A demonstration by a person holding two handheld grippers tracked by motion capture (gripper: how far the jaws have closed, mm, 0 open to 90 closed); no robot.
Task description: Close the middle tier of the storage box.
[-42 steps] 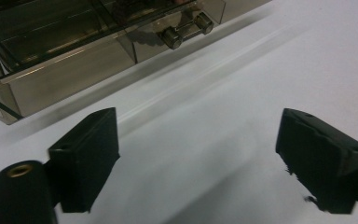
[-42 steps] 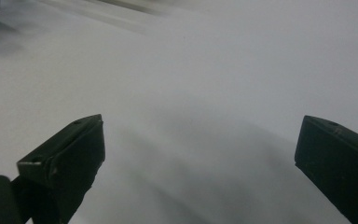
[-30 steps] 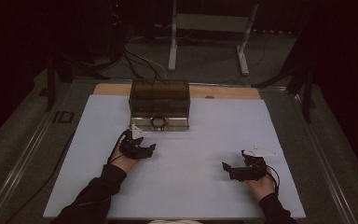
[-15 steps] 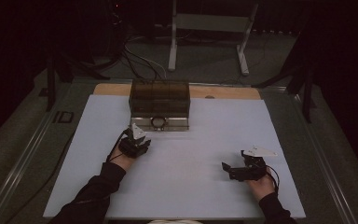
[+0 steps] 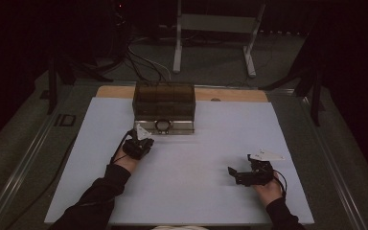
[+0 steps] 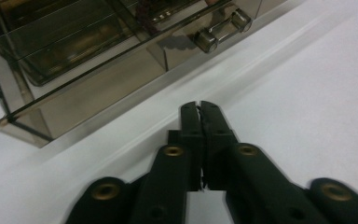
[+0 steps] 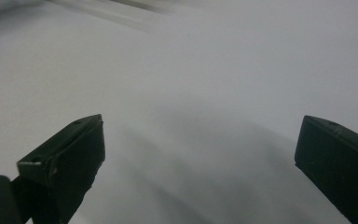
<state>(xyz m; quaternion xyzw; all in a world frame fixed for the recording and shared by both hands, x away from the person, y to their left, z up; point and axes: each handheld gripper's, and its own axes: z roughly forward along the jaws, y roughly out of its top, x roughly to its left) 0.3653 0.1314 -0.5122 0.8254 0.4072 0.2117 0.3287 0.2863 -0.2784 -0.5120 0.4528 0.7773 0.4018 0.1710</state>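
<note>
Left of centre in the high view, the left gripper point(image 5: 140, 142) sat just before the smoky drawer box point(image 5: 164, 106) on the white worktop point(image 5: 196, 143). Its own view revealed the box's clear handle point(image 6: 223, 30) at upper right; its jaws had just closed together, empty. Lower right, the right gripper point(image 5: 239, 175) rested wide open, holding nothing.

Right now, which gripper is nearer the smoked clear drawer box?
Left. The left gripper sits just in front of the drawer box, jaws shut on nothing, pointing toward its handle. The right gripper rests open, well back on the white tabletop.
</note>
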